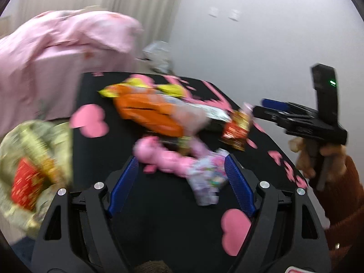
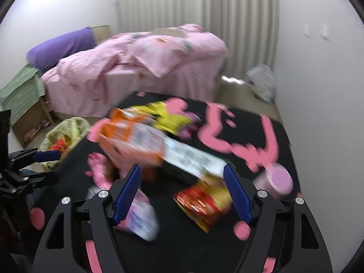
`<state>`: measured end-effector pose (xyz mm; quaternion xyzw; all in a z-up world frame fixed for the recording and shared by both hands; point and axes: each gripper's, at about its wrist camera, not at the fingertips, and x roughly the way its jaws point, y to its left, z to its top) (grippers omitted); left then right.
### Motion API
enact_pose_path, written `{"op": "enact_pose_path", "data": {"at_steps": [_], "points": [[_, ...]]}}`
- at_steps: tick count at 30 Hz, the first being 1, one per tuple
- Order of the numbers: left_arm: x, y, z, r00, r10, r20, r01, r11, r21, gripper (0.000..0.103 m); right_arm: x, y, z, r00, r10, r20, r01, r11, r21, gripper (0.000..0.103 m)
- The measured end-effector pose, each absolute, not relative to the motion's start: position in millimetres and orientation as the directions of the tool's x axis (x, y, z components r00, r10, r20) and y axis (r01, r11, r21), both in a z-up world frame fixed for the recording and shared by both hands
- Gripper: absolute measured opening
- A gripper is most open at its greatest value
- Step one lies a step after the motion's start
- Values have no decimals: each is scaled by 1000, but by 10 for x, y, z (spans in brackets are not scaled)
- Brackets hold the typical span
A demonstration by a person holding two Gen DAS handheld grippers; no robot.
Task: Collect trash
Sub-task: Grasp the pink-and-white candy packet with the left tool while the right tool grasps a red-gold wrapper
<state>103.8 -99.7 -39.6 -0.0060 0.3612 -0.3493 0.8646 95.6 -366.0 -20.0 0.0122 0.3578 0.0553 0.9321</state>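
Hovering: left gripper (image 1: 180, 179) and right gripper (image 2: 182, 190), both jaws spread wide, empty
Edges: black mat (image 1: 173, 216) ends at 9 o'clock beside trash bag (image 1: 29, 166)
Wrappers: pink packet (image 1: 168, 159) at 12 o'clock between left jaws; red packet (image 2: 202, 204) between right jaws

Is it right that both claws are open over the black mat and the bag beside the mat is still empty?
Not quite. The greenish bag beside the black mat is not empty: red and yellow wrappers show inside it in both wrist views. The rest holds: the left claw and the right claw are both open over the mat.
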Motion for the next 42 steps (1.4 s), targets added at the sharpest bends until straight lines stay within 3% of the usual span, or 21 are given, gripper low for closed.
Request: {"op": "enact_pose_path", "data": {"at_steps": [5, 7, 21, 23, 25, 27, 36, 42], "points": [[1077, -1418, -584, 448, -542, -711, 604, 770, -207, 74, 689, -3998, -439, 722, 62, -689, 8, 995, 98, 71], [1140, -1454, -658, 429, -518, -740, 563, 794, -229, 68, 670, -4062, -558, 708, 64, -703, 31, 992, 121, 71], [1065, -1430, -714, 395, -543, -742, 526, 795, -302, 67, 1128, -3926, -965, 681, 141, -719, 65, 966, 251, 71], [1057, -1418, -729, 392, -546, -741, 527, 793, -306, 67, 1138, -3939, -1018, 674, 182, -716, 53, 955, 292, 62], [1049, -1405, -755, 388, -555, -736, 525, 789, -319, 67, 1118, -3960, -1043, 672, 213, -709, 36, 947, 320, 45], [1045, -1392, -794, 378, -573, -727, 525, 780, -342, 67, 1085, -3982, -1035, 680, 222, -698, 32, 943, 331, 40], [1046, -1340, -920, 360, -586, -726, 515, 774, -369, 66, 793, -4046, -1049, 724, 253, -641, 14, 925, 381, 39], [1038, -1350, -923, 368, -574, -731, 511, 782, -357, 67, 707, -4139, -1144, 698, 251, -670, 77, 905, 419, 39]]}}
